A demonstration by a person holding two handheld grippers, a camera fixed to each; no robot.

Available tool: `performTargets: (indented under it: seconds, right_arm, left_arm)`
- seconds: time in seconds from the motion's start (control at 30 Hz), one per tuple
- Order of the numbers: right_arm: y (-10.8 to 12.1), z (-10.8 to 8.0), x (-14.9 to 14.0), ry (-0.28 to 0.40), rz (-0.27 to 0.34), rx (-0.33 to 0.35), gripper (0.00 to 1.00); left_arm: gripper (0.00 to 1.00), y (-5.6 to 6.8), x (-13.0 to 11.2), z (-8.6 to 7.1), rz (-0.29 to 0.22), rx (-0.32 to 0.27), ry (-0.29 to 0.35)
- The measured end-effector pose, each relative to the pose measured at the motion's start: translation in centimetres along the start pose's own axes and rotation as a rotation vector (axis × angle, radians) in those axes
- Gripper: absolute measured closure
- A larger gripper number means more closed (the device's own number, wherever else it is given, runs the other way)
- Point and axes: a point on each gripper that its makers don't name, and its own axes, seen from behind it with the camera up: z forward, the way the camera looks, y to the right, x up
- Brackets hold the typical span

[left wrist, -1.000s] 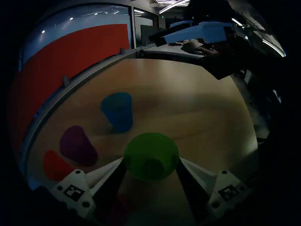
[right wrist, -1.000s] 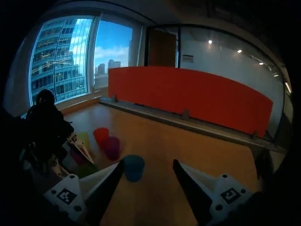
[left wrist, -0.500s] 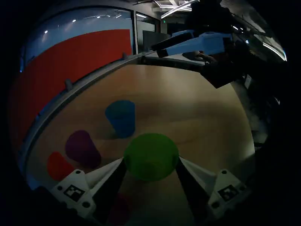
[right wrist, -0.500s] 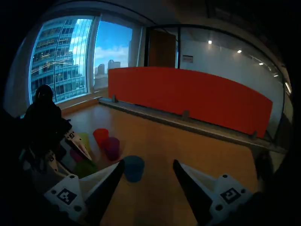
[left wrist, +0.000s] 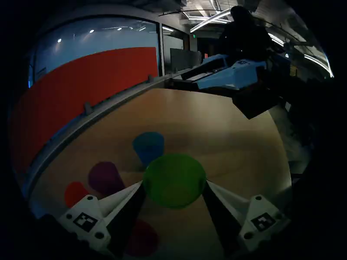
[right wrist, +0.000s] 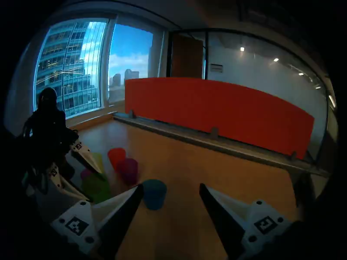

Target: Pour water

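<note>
**Fig. — My two grippers: left one loaded, right one free.**
My left gripper [left wrist: 173,193] points forward and somewhat downward, and both fingers [left wrist: 126,203] press on the sides of the green cup [left wrist: 174,180]. My right gripper [right wrist: 171,201] is held about level, with its fingers spread wide apart. In the left gripper view it hangs high on the far side, with its fingers aimed left.

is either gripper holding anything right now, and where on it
The left gripper holds the green cup, with one finger pressed on each side of its wall. The right gripper is open and holds nothing.
</note>
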Motion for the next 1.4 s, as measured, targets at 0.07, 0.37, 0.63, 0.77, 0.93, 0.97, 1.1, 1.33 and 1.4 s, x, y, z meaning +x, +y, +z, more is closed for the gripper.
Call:
performTargets:
  seconds: [0.07,0.37,0.63,0.77,0.93,0.97,1.1,1.33,1.4]
  right_arm:
    - [0.0,0.0,0.0,0.0,0.0,-0.002,0.0]
    - [0.0,0.1,0.0,0.001,0.001,-0.001,0.0]
    - [0.0,0.3,-0.2,-0.003,-0.007,-0.002,0.0]
    - [-0.1,0.5,-0.2,-0.003,-0.007,0.0,0.0]
    - [-0.3,0.8,-0.3,-0.007,-0.008,0.007,0.0]
    - [-0.4,0.8,-0.4,-0.008,-0.009,0.008,0.0]
    - [-0.7,1.1,-0.6,-0.013,-0.014,0.014,0.0]
    - [-1.2,1.7,-1.0,-0.023,-0.023,0.027,0.0]
    - [-1.3,1.9,-1.1,-0.026,-0.026,0.03,0.0]
  left_arm:
    - [0.13,-0.1,0.5,-0.3,-0.002,0.004,0.022]
    - [0.13,-1.0,2.4,-1.7,-0.016,0.03,0.093]
    - [0.13,-1.5,3.5,-2.9,-0.009,0.05,0.134]
    - [0.13,-1.8,3.8,-3.4,-0.013,0.062,0.153]
    - [0.13,-2.1,4.3,-4.2,-0.022,0.074,0.178]
    - [0.13,-2.2,4.4,-4.4,-0.024,0.077,0.182]
    - [0.13,-2.6,4.9,-5.4,-0.023,0.094,0.208]
    - [0.13,-3.5,5.7,-7.7,-0.041,0.13,0.271]
    - [0.12,-3.8,6.0,-8.3,-0.048,0.141,0.29]
